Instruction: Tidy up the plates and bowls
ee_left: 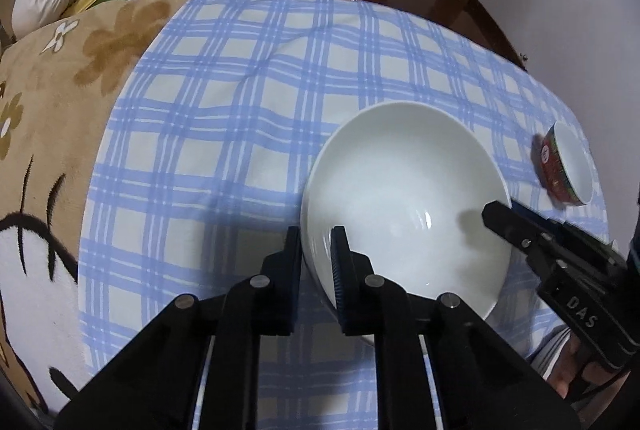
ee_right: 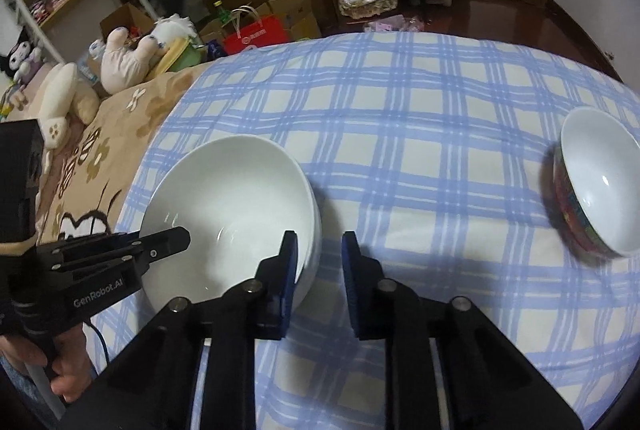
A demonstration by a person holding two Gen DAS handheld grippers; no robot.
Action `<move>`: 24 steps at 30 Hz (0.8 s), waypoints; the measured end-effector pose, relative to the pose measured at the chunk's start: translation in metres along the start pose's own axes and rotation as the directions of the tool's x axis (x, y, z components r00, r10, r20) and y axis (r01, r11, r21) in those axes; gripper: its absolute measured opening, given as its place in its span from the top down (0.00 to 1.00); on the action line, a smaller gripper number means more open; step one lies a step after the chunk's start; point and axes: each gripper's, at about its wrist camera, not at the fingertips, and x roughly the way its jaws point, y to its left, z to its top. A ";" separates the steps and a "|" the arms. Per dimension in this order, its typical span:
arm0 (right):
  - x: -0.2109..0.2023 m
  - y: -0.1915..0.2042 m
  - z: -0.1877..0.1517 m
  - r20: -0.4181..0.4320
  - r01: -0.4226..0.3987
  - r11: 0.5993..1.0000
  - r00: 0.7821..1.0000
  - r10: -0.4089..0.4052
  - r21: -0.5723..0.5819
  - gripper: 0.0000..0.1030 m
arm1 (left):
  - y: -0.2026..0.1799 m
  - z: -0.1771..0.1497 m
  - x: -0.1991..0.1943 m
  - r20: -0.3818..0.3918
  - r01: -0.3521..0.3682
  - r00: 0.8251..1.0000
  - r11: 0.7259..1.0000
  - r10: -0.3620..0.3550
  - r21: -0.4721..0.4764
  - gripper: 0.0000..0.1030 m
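Observation:
A large white bowl (ee_left: 404,198) sits on the blue checked cloth (ee_left: 224,118); it also shows in the right wrist view (ee_right: 228,202). My left gripper (ee_left: 316,234) straddles the bowl's near-left rim, one finger inside and one outside, pinching the wall. My right gripper (ee_right: 320,242) stands with its left finger at the bowl's right rim and the rim between its jaws, which have a gap. A smaller bowl (ee_right: 592,186) with a red patterned outside and white inside sits at the far right; it also shows in the left wrist view (ee_left: 564,166).
A tan flowered blanket (ee_left: 52,118) lies left of the cloth with plush toys (ee_right: 128,58) behind it. Boxes, a red bag (ee_right: 256,34), shelves and a basket stand on the floor beyond. The cloth's edge drops off at the right.

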 end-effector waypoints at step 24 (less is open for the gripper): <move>-0.082 0.005 -0.054 0.071 0.069 0.998 0.995 -0.069 0.003 0.87 | -0.031 -0.047 -0.058 0.014 0.092 0.996 0.995 -0.092 0.039 0.86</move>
